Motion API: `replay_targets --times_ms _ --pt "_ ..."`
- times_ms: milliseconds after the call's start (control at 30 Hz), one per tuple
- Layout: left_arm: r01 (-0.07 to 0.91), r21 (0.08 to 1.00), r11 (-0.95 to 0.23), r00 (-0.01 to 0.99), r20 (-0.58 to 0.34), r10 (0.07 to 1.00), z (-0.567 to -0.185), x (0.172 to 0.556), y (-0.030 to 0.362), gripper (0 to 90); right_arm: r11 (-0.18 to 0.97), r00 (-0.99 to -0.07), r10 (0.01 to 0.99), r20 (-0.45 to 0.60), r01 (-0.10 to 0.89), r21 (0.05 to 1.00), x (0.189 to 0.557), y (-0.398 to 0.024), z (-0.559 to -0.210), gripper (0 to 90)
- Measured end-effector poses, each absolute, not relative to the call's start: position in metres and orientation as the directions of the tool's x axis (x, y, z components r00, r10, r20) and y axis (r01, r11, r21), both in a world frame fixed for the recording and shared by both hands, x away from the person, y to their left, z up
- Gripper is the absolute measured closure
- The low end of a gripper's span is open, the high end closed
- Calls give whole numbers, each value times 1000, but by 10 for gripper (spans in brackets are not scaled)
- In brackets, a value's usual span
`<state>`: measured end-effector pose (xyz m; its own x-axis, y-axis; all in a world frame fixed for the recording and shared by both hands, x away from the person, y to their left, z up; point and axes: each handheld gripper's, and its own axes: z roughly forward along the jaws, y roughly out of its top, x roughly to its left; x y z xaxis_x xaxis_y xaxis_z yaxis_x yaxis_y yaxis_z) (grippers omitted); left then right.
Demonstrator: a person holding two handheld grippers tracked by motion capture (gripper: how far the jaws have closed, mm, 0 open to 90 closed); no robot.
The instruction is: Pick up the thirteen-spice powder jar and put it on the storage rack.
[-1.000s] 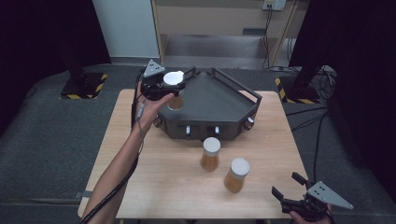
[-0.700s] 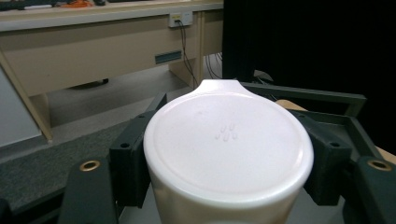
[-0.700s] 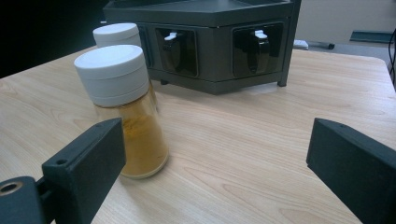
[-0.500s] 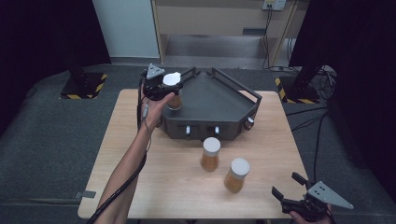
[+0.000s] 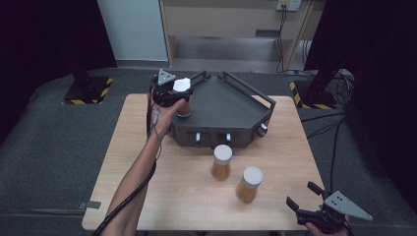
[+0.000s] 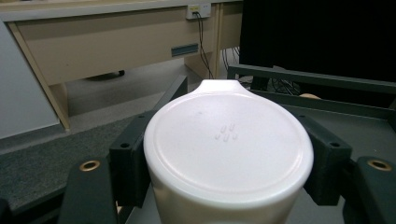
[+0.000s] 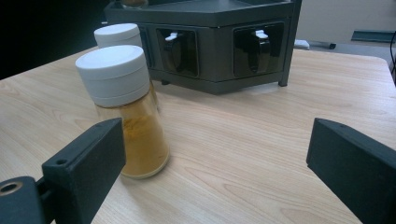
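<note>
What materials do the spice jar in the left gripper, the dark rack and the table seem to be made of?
Spice jar: clear amber-filled body, probably plastic or glass; its cap looks like matte white moulded plastic with a flip tab. Rack: dark grey, matte, likely painted metal or plastic, judging by its thin straight rails. Table: light wood grain, possibly laminate.

a lab or test room: a lone wooden table (image 5: 147,147) stands on grey carpet, black curtains (image 5: 44,34) fill both upper corners of the high view, hazard-striped stand bases (image 5: 88,91) sit at left and right, cables (image 5: 339,132) trail at right.
</note>
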<state>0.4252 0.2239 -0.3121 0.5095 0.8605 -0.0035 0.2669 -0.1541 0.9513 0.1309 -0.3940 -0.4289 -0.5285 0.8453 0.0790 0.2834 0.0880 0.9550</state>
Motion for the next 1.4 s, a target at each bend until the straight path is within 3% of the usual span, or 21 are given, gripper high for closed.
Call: replay_targets --times_ms 833,1033,1100,1400 --pt "247 955 -162 491 20 871 -321 422 217 292 91 -533 842 77 282 955 131 -394 -429 46" --pt "234 961 -150 491 16 871 -314 421 215 199 92 -534 842 77 283 955 131 -394 -429 46" --pt "229 965 -127 483 1 876 -307 420 216 106 91 -534 842 78 283 955 131 -394 -429 46" --pt "214 971 -108 509 -16 861 -285 414 227 40 96 -538 839 74 281 955 131 -394 -428 46"
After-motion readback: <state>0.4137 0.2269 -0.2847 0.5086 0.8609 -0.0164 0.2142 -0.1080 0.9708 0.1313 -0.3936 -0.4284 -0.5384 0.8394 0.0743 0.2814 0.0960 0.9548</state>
